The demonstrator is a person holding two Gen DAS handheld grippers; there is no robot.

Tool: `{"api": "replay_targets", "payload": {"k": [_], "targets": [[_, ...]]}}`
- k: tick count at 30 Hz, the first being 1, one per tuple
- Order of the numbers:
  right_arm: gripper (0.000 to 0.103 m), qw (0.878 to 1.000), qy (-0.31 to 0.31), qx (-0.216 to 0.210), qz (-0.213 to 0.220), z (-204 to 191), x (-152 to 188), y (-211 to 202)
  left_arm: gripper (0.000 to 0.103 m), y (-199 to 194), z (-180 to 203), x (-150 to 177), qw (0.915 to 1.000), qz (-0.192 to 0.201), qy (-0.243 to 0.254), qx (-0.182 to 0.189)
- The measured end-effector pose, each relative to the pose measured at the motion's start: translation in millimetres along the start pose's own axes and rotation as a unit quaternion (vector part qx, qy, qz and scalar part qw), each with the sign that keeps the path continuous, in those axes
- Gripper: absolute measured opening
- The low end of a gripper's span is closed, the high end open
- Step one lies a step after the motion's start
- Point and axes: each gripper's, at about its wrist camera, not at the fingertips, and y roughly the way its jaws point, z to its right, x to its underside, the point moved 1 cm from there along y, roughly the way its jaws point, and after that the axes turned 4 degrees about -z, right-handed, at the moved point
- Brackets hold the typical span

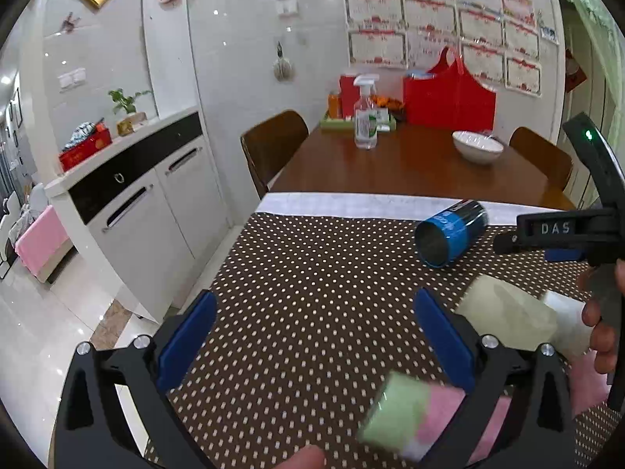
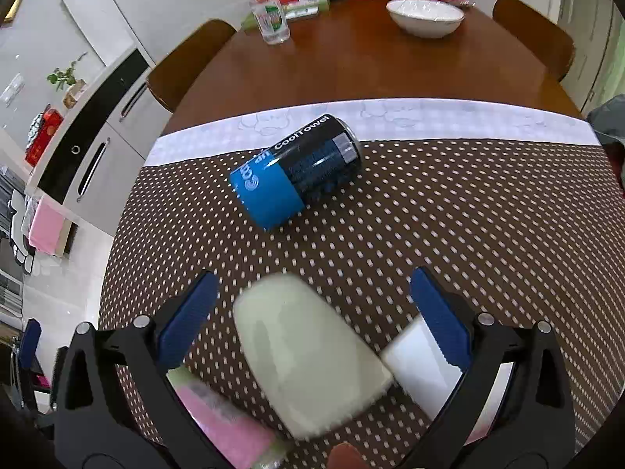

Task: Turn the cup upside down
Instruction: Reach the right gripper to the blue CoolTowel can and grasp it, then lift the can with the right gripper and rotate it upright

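Note:
A blue and black cup point(image 2: 297, 172) lies on its side on the brown dotted cloth point(image 2: 449, 211), its open mouth toward the near left. In the left wrist view the cup point(image 1: 451, 232) is at the far right, its mouth facing me. My right gripper point(image 2: 312, 312) is open, well short of the cup, with a pale green block point(image 2: 308, 355) between its fingers, not gripped. My left gripper point(image 1: 316, 336) is open and empty over the cloth, left of the cup. The right gripper's body point(image 1: 586, 226) shows at the right edge.
A pink and green sponge point(image 1: 406, 406) and a white block point(image 2: 422, 367) lie near the grippers. Beyond the cloth, the wooden table point(image 1: 410, 164) holds a spray bottle point(image 1: 365, 117), a white bowl point(image 1: 477, 146) and red bags point(image 1: 449, 93). Chairs and a cabinet point(image 1: 136, 203) stand left.

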Motion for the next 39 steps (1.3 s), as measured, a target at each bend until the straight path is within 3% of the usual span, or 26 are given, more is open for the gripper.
{"api": "replay_targets", "payload": {"k": [8,16,22,26,29,30,39], "targets": [[0.097,0.991,0.105,-0.028,-0.076,7,-52,52,0.099,76,3,-38,0.9984,-0.057,-0.001,0.000],[0.097,0.980,0.177,-0.011,-0.093,14,-81,73,0.099,102,7,-51,0.9984,-0.055,-0.008,0.009],[0.097,0.981,0.167,0.002,-0.102,1,-94,93,0.099,111,8,-51,0.9982,-0.058,-0.012,0.010],[0.095,0.978,0.161,0.005,-0.132,-4,-93,114,0.099,112,7,-51,0.9982,-0.057,-0.013,0.008],[0.079,0.984,0.122,0.021,-0.125,-13,-93,119,0.099,112,6,-50,0.9982,-0.058,-0.014,0.004],[0.066,0.986,0.110,0.025,-0.119,-16,-94,119,0.099,112,5,-50,0.9982,-0.058,-0.015,0.003],[0.066,0.994,0.055,-0.010,-0.090,-13,-78,94,0.099,101,10,-45,0.9981,-0.060,-0.010,-0.004]]}}
